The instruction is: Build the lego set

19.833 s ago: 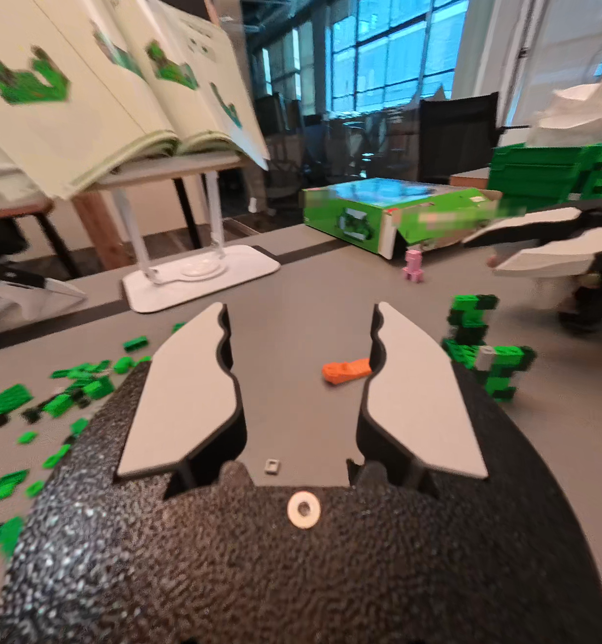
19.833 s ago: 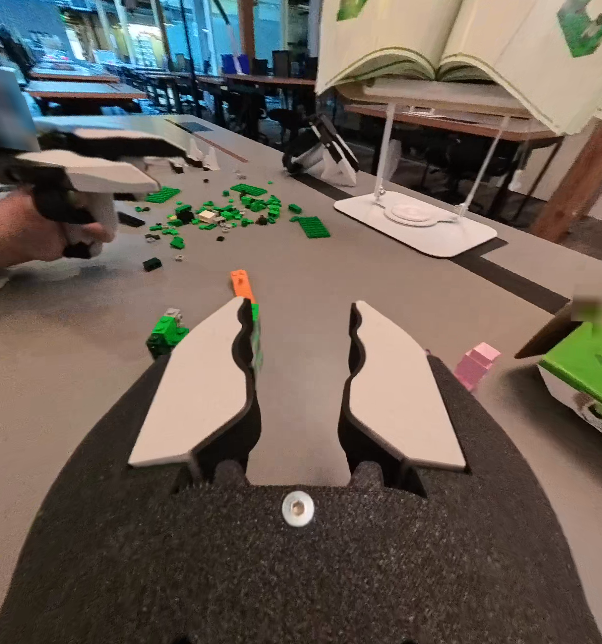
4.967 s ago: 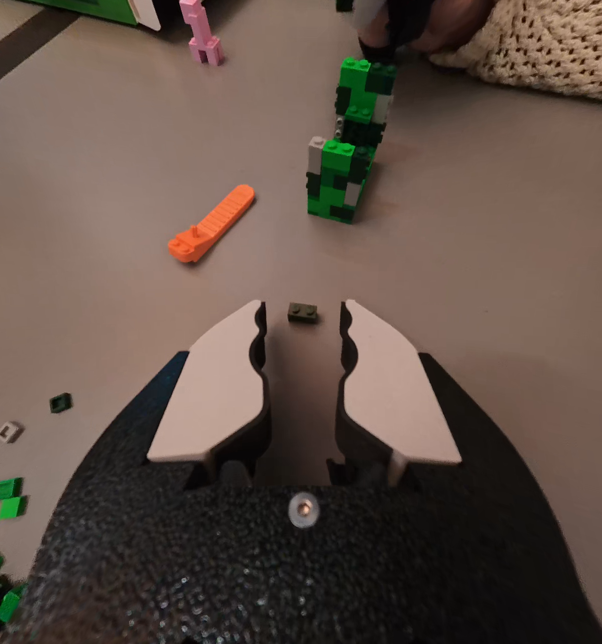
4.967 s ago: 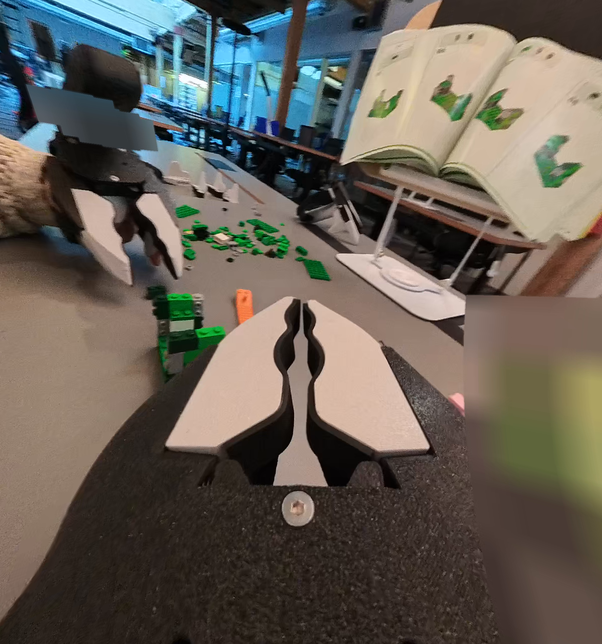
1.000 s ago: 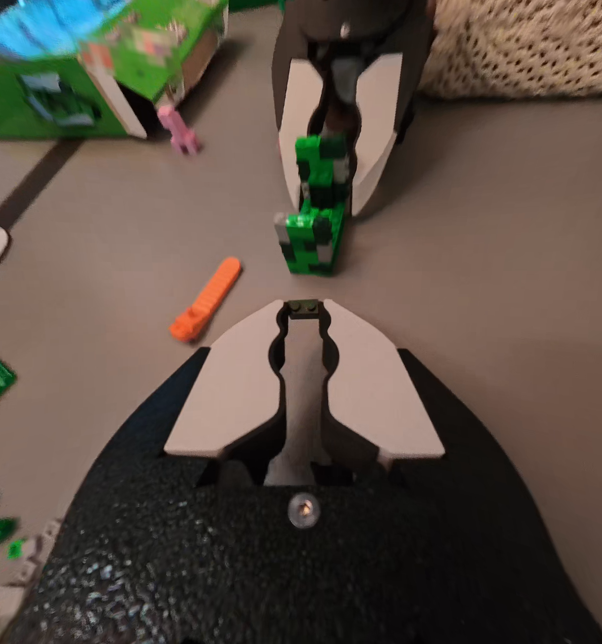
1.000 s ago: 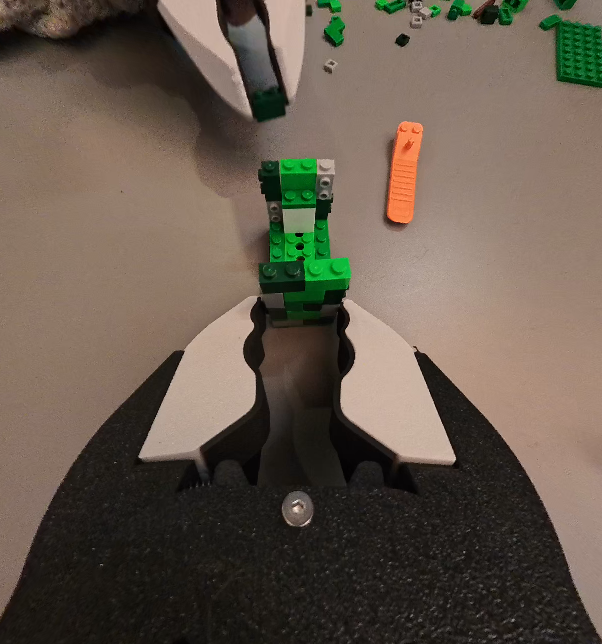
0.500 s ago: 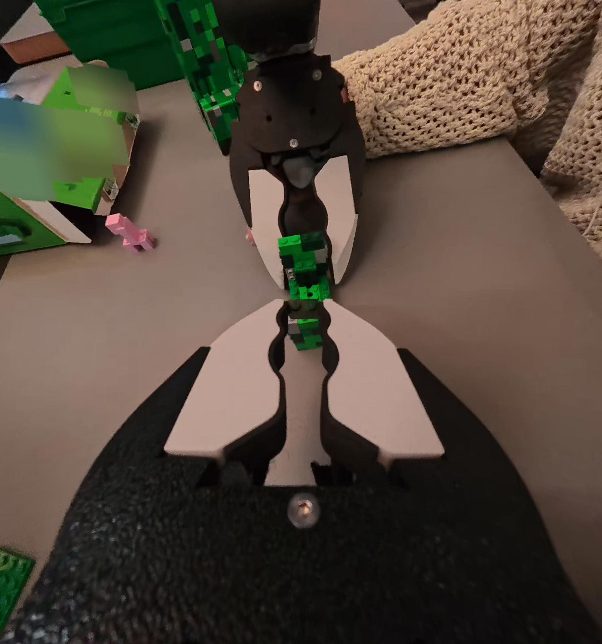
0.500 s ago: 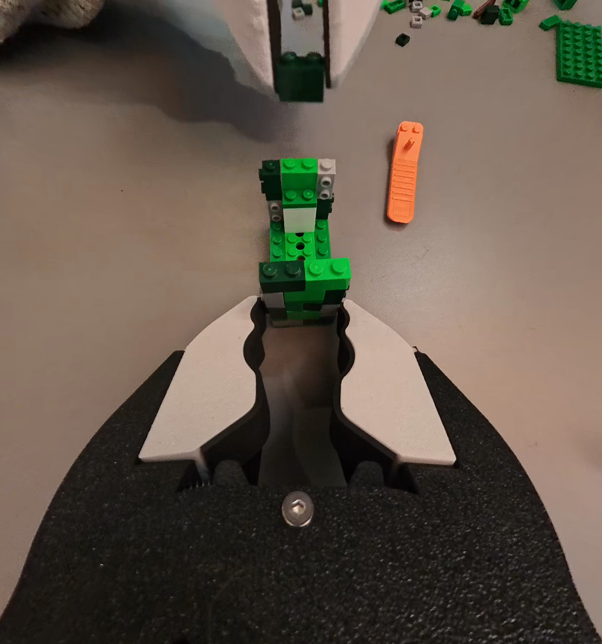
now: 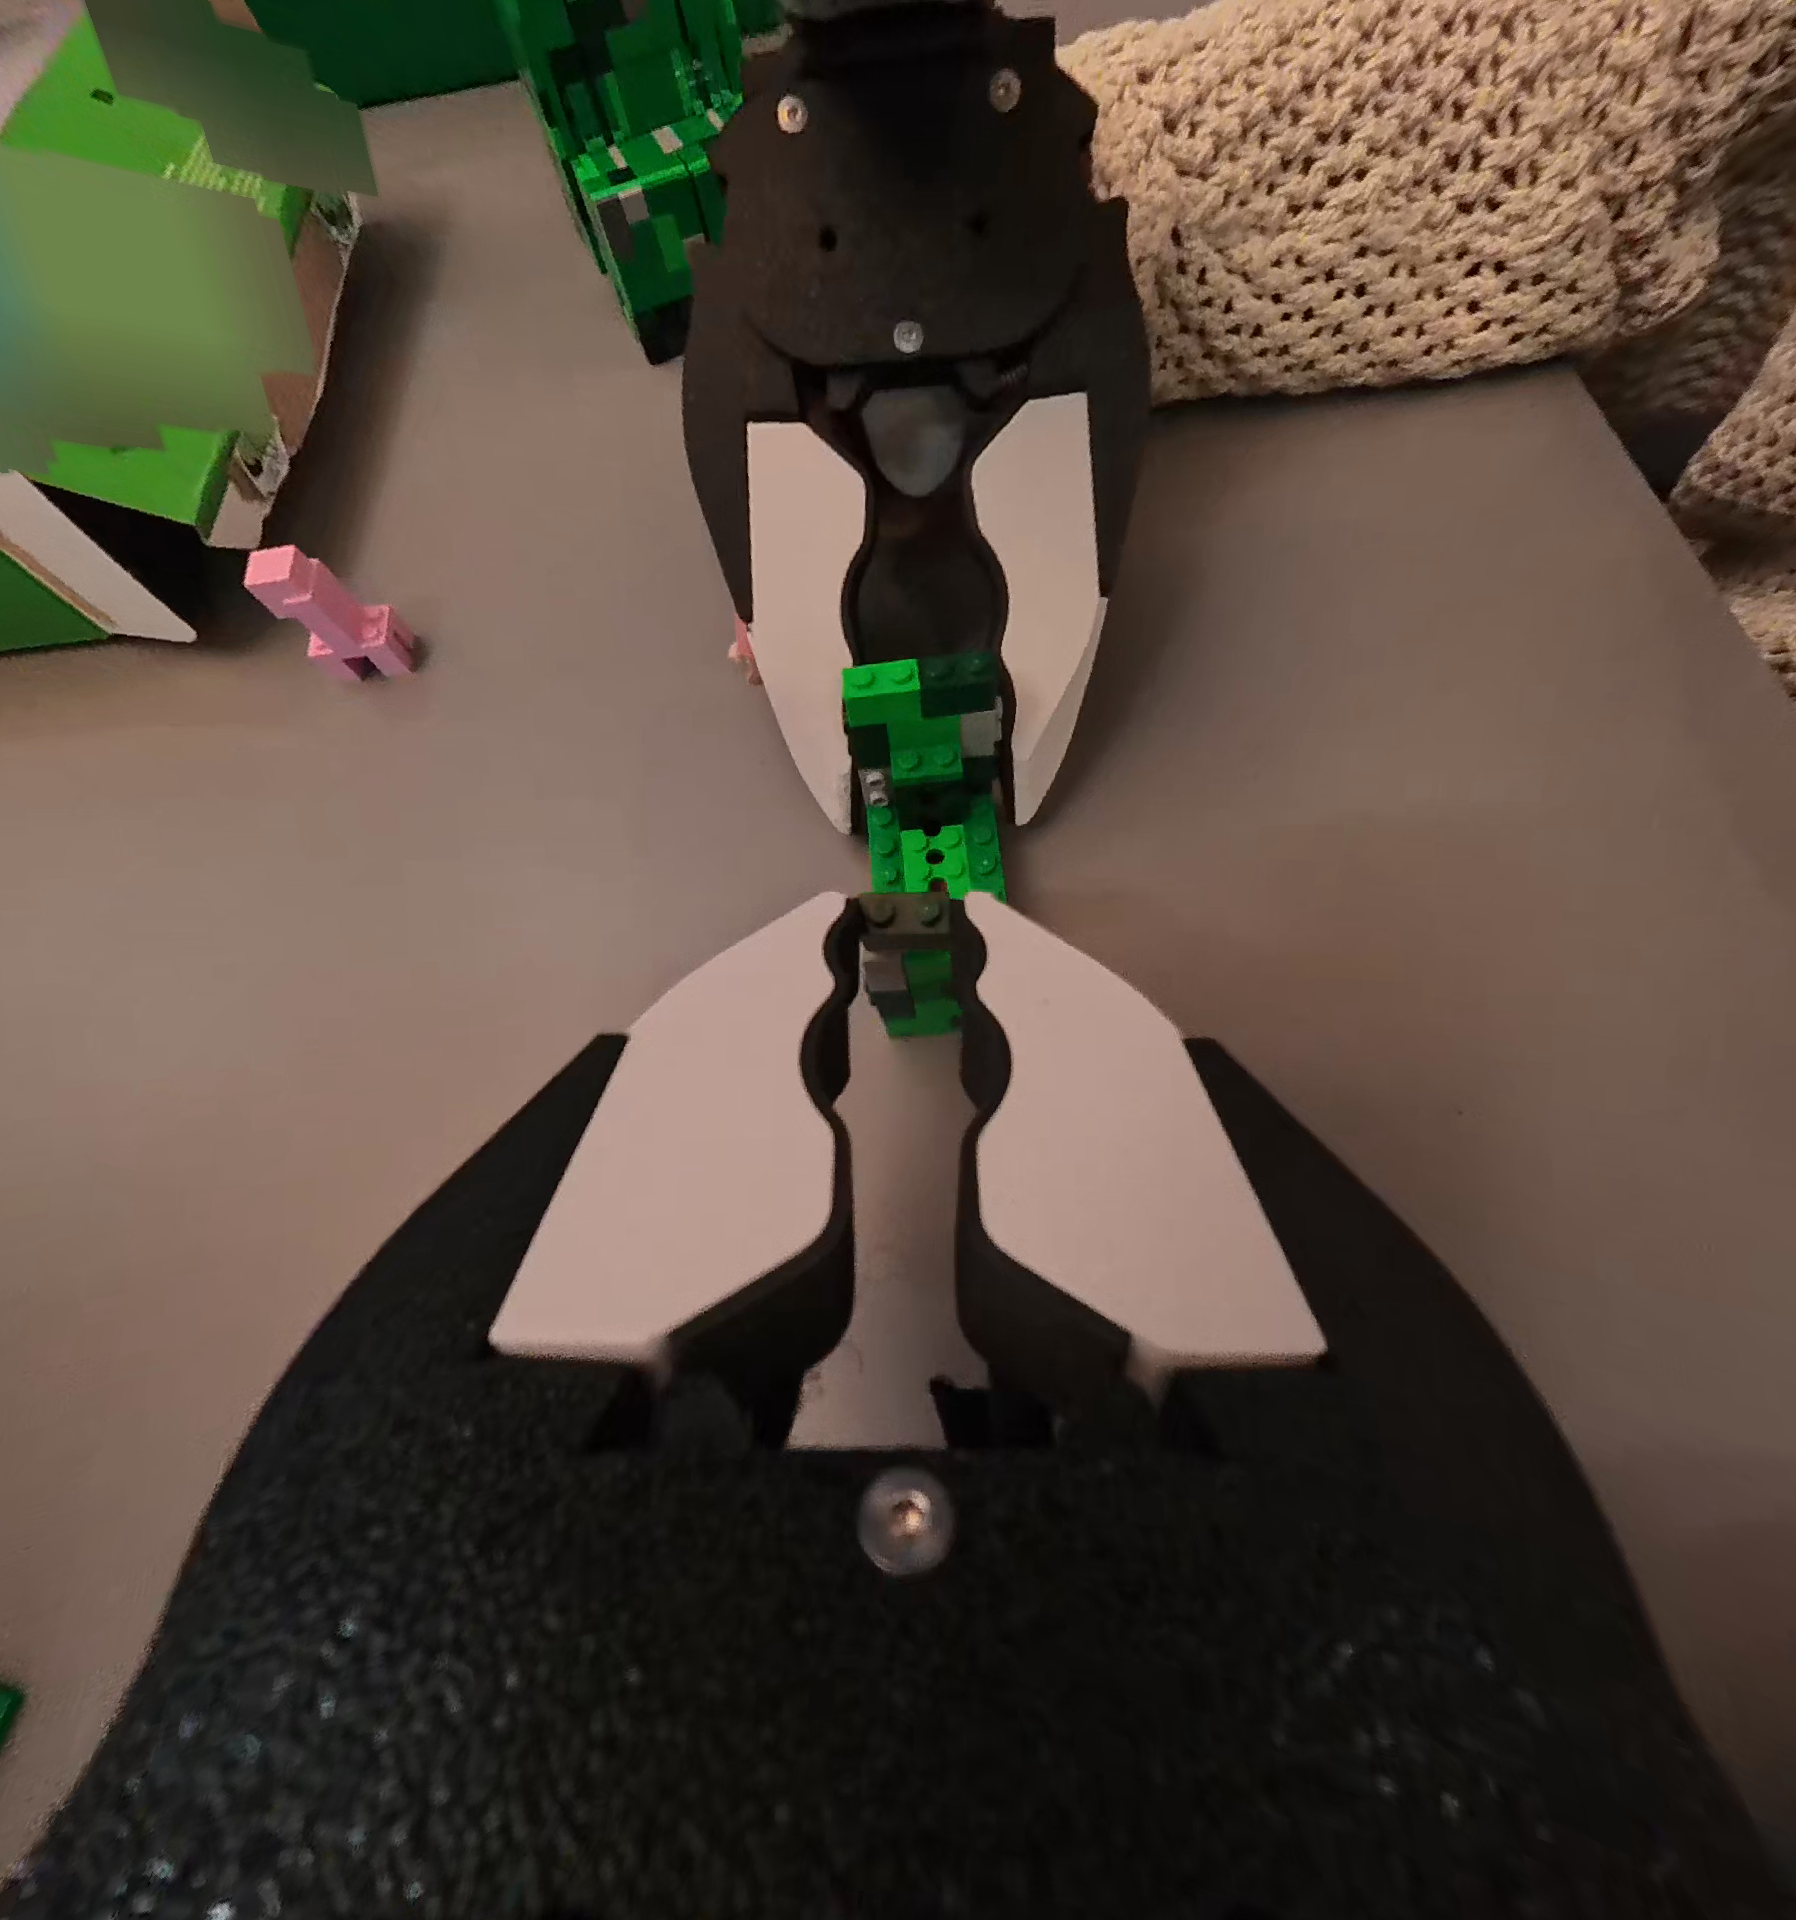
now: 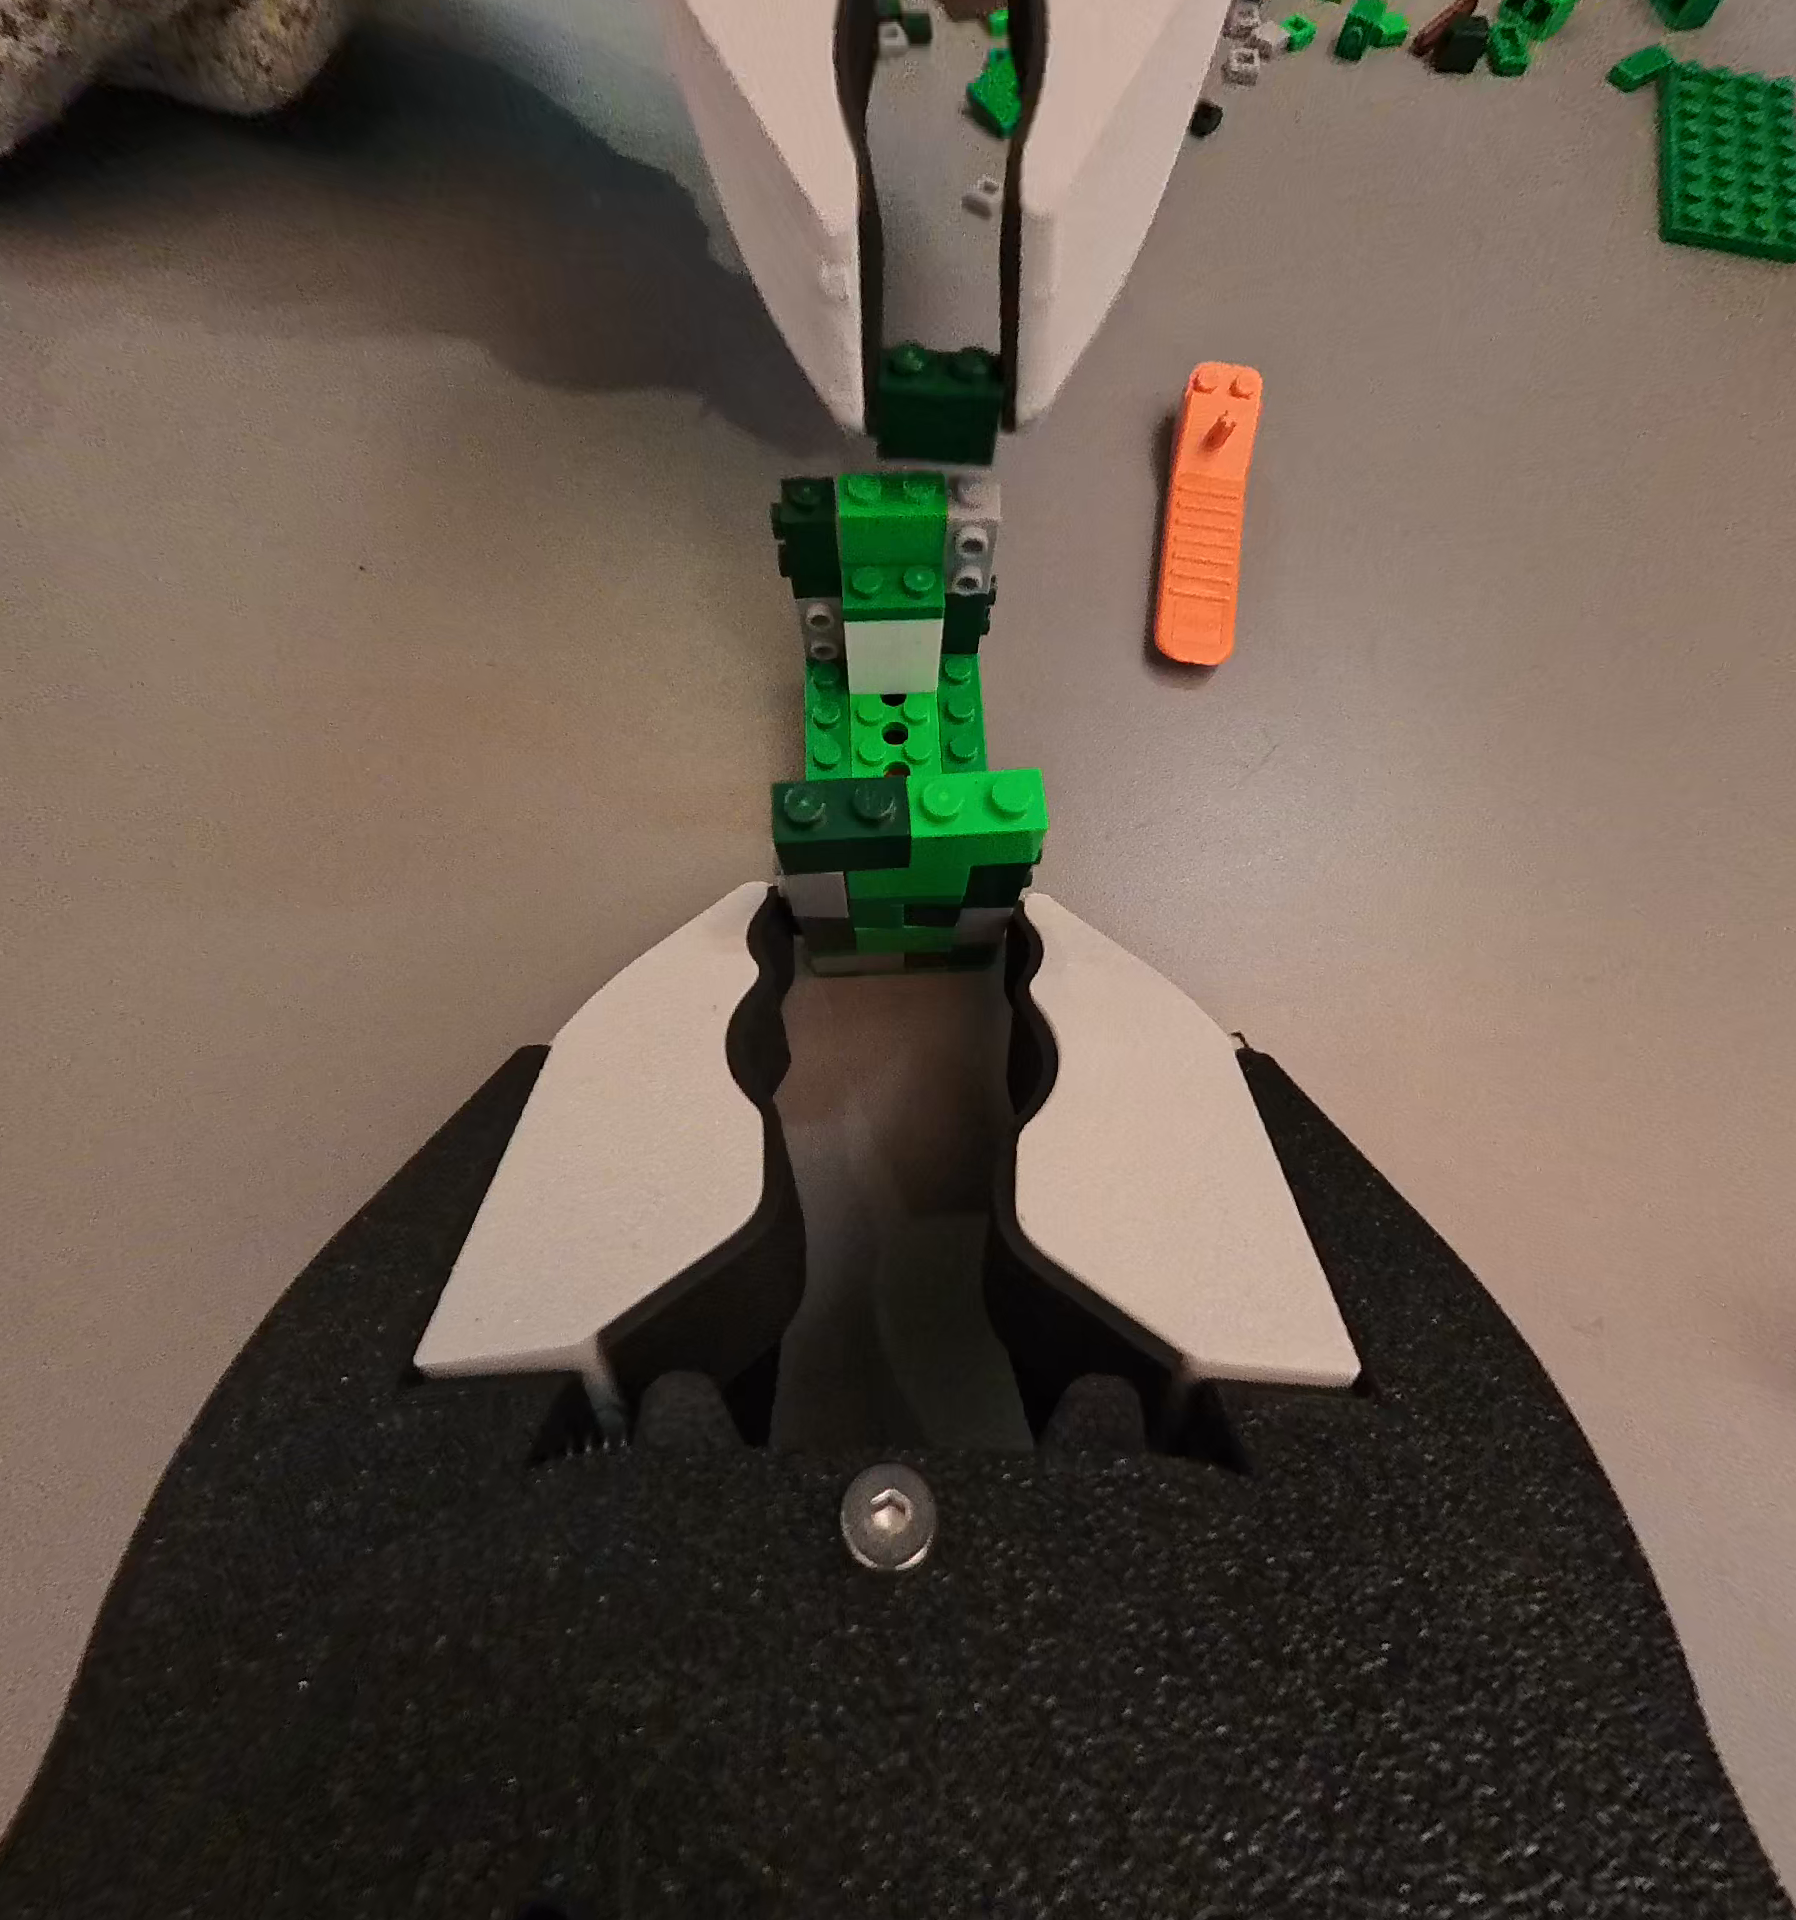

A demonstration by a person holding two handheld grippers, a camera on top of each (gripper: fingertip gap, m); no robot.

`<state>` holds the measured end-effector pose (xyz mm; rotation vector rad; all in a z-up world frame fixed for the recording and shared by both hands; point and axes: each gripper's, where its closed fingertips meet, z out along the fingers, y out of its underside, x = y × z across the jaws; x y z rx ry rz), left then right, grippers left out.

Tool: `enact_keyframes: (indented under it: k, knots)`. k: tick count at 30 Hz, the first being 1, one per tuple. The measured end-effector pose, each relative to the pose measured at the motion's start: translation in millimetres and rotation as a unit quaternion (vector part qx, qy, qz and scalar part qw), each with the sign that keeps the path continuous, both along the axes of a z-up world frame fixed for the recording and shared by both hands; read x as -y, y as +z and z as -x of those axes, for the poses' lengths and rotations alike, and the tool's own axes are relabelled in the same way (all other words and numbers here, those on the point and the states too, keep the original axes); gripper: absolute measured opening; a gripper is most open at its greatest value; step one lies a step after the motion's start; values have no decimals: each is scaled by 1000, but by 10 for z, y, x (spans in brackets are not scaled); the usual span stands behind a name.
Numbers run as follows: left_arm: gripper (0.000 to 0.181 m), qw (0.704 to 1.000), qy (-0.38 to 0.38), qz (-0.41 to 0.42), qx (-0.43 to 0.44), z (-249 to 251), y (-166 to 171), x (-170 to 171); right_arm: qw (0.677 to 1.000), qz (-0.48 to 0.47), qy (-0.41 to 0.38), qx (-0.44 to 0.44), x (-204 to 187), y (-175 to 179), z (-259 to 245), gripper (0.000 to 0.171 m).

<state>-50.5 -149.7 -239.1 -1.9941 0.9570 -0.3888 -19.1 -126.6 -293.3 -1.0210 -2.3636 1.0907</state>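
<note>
A green, dark green and grey lego assembly [image 10: 899,717] lies on the grey table. My right gripper [image 10: 899,925] is shut on its near end. In the left wrist view the same assembly [image 9: 930,790] sits between the right gripper's white fingers [image 9: 800,665]. My left gripper [image 9: 906,914] is shut on a dark green two-stud brick [image 9: 909,920]. In the right wrist view that brick [image 10: 938,400] hangs just above the assembly's far end, very close to it; contact cannot be told.
An orange brick separator [image 10: 1203,514] lies right of the assembly. A green plate [image 10: 1730,161] and several loose bricks [image 10: 1393,31] lie far right. A green box [image 9: 115,343], a pink figure [image 9: 338,623], a built green model [image 9: 645,156] and a knitted blanket [image 9: 1445,187] ring the table. Spacing between my two grippers at the tips: around 7 centimeters.
My left gripper has carried the dark green brick closer, until it hovers right over the assembly's far end. The right gripper and the assembly have stayed still.
</note>
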Motion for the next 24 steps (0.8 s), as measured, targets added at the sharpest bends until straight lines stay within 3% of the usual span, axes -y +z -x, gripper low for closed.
enact_keyframes:
  k: [24]
  knots:
    - [19,1000,16,16,-11,-7,-77,-28,1000,0,0,0,-1,1,4,39]
